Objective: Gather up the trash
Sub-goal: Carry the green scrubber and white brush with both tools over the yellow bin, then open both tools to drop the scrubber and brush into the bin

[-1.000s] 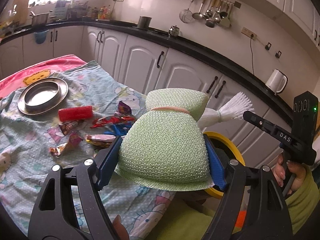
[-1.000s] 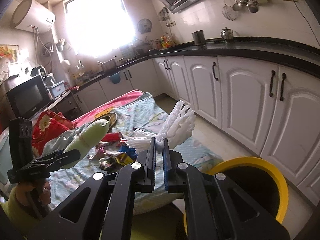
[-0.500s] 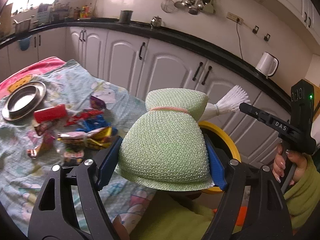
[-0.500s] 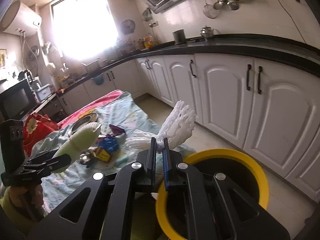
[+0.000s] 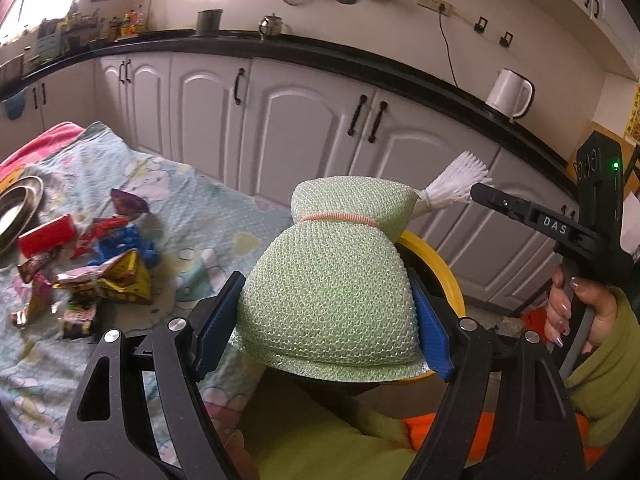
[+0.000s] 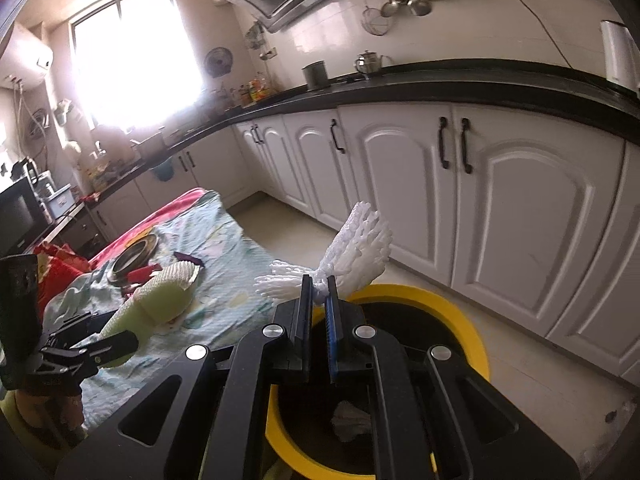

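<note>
Left gripper (image 5: pixel 326 314): jaws clamped on both sides of green foam net (image 5: pixel 332 280), held in the air beside the table edge, in front of the yellow bin (image 5: pixel 440 264). Right gripper (image 6: pixel 319 308): jaws pinched nearly closed on white foam net (image 6: pixel 356 244), directly above the bin's opening. Crumpled wrappers (image 5: pixel 104 276) heaped on the cloth-covered table (image 5: pixel 208 216), near its left edge, beside a metal plate (image 5: pixel 16 204).

Pale green mesh pouch (image 5: pixel 332 280) with a pink-striped band; white foam net (image 6: pixel 356 248); yellow-rimmed black bin (image 6: pixel 472 336) at five o'clock; light blue cartoon-print cloth (image 5: pixel 192 216); red, gold and blue wrappers (image 5: pixel 100 264) at nine o'clock.
</note>
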Action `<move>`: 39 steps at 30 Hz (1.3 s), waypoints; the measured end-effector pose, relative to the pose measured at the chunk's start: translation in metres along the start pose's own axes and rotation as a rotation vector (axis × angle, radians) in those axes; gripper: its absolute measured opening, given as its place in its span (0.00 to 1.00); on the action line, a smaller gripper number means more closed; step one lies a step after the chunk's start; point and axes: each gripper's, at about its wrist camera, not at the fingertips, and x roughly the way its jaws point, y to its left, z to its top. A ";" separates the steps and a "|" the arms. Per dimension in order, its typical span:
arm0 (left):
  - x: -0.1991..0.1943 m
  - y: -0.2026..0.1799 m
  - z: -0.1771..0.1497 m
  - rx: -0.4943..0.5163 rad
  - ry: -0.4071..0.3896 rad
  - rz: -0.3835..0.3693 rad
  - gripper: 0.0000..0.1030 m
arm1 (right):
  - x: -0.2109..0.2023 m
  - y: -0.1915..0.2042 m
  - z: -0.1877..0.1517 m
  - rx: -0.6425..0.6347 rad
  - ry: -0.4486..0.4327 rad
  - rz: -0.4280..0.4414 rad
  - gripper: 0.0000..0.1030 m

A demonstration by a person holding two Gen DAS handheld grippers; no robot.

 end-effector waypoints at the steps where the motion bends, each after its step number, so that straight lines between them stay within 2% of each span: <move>1: 0.002 -0.003 -0.001 0.004 0.003 -0.002 0.67 | 0.000 -0.003 0.000 0.003 -0.001 -0.006 0.06; 7: 0.012 -0.012 -0.003 0.022 0.013 -0.014 0.67 | -0.006 -0.022 -0.004 0.033 -0.011 -0.048 0.06; 22: 0.039 -0.042 -0.016 0.103 0.084 -0.033 0.68 | -0.007 -0.045 -0.009 0.066 -0.009 -0.088 0.06; 39: 0.075 -0.065 -0.037 0.168 0.190 -0.057 0.68 | 0.010 -0.061 -0.023 0.108 0.057 -0.096 0.06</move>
